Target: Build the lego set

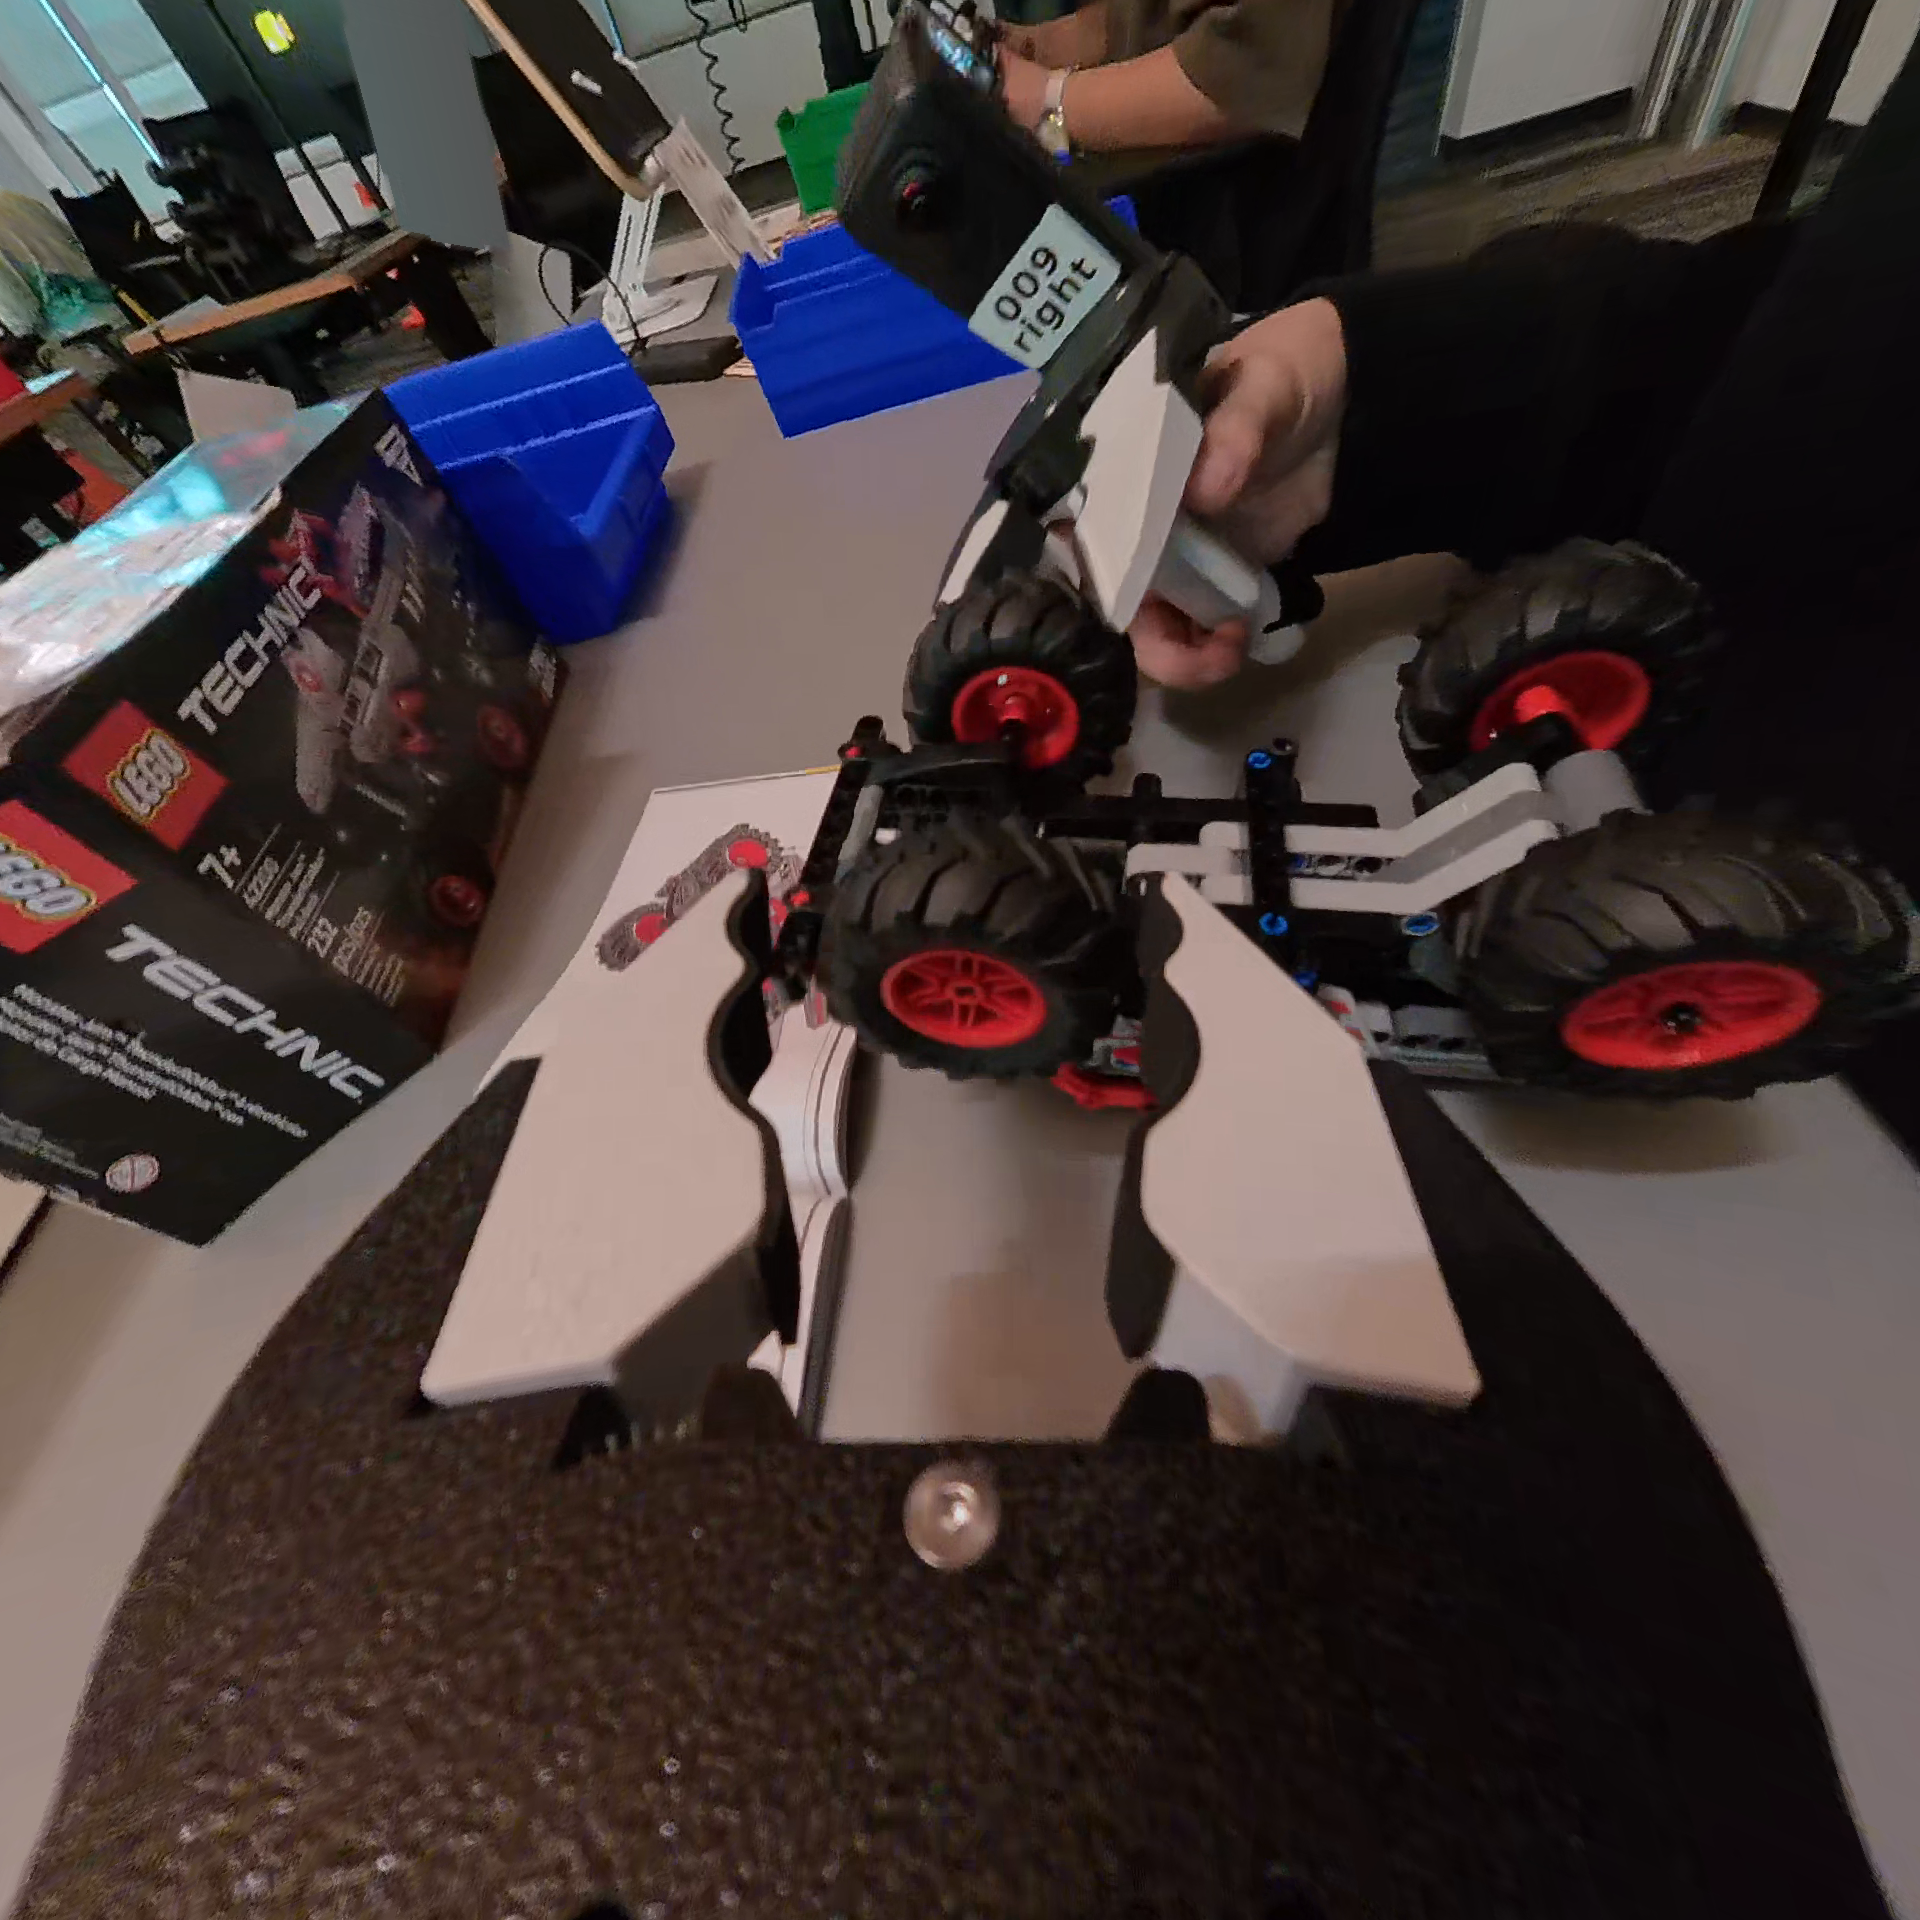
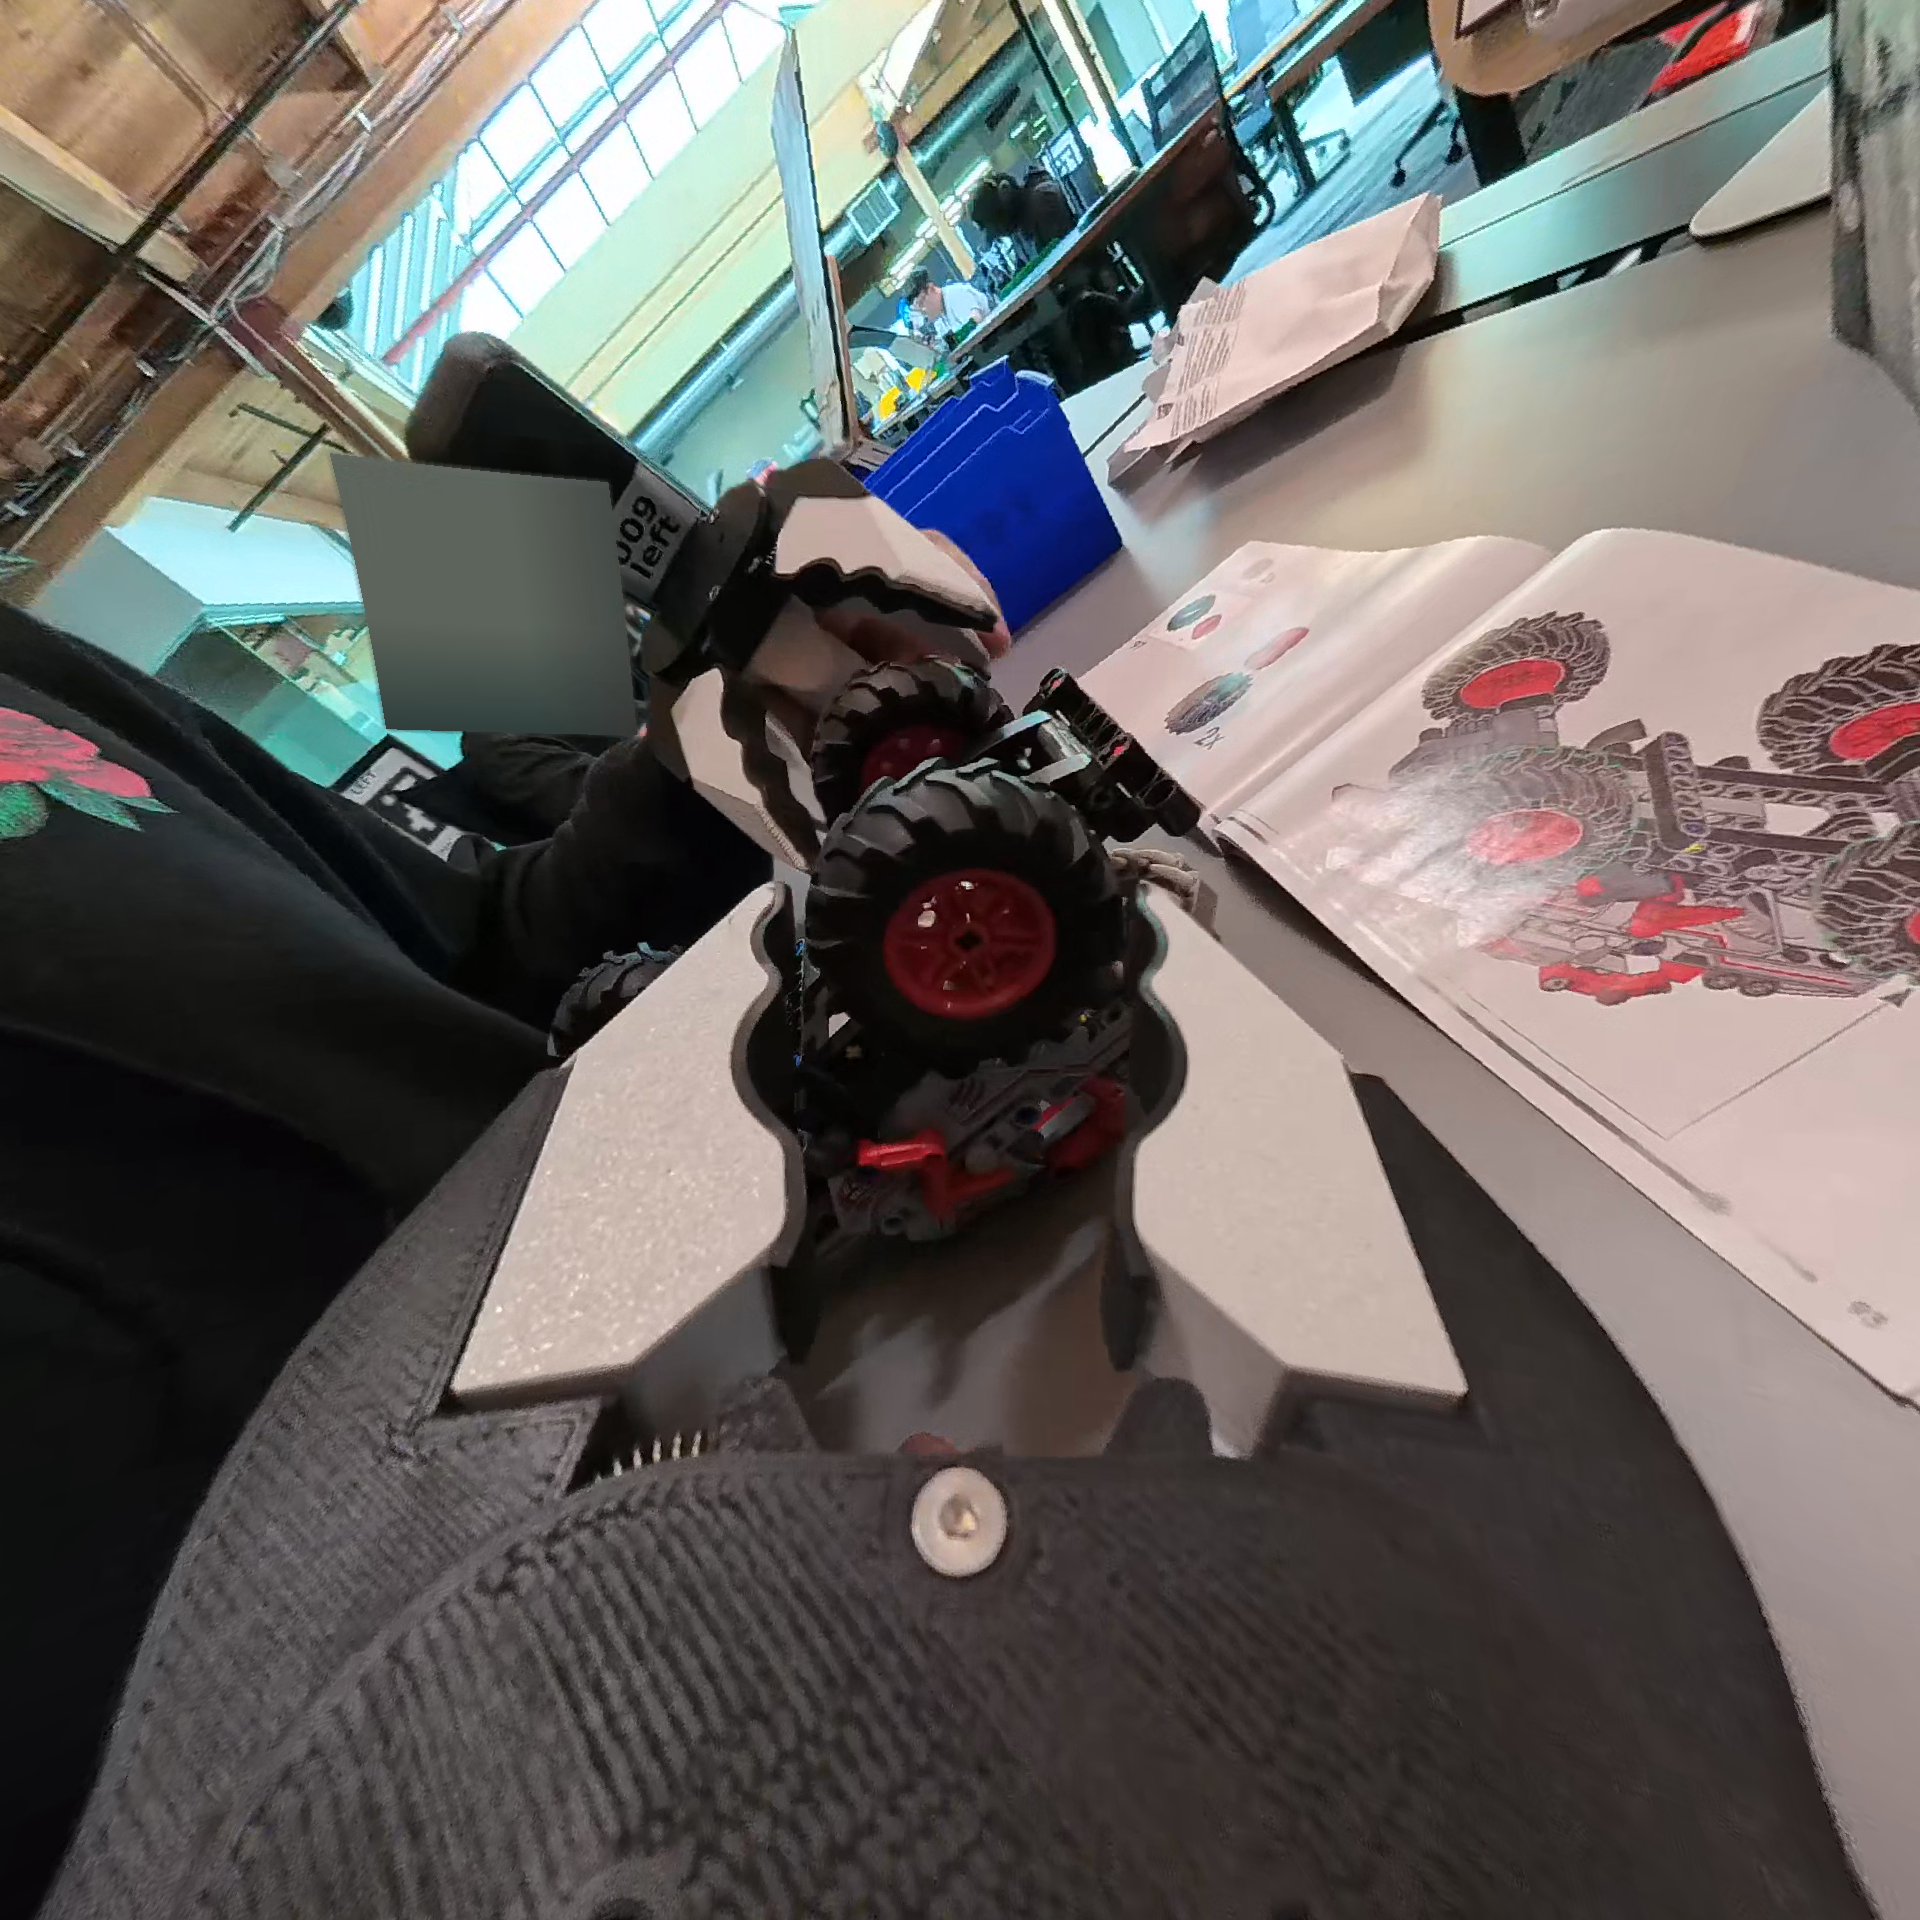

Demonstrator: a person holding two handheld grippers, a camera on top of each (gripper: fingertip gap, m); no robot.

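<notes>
The lego truck (image 1: 1299, 852) has a black and grey chassis and black tyres on red hubs. It lies on the grey table, its front end over the instruction booklet (image 1: 707, 862). My left gripper (image 1: 956, 914) is open, with a front wheel (image 1: 966, 997) between its fingertips and a gap on the left side. My right gripper (image 1: 1039, 592) comes down on the opposite front wheel (image 1: 1018, 696). In the right wrist view my right gripper (image 2: 966, 914) is shut on that wheel (image 2: 966, 945), with the chassis (image 2: 966, 1153) between its fingers. The left gripper (image 2: 894, 727) shows beyond, spread around the far wheel.
The lego box (image 1: 239, 831) stands at the left. Two blue bins (image 1: 551, 468) (image 1: 852, 322) sit behind it. The open booklet (image 2: 1558, 883) lies right of the truck, with a paper bag (image 2: 1299, 312) farther back. A hand (image 1: 1257, 436) holds the right gripper. There is about 6 cm between the tips of the two grippers.
</notes>
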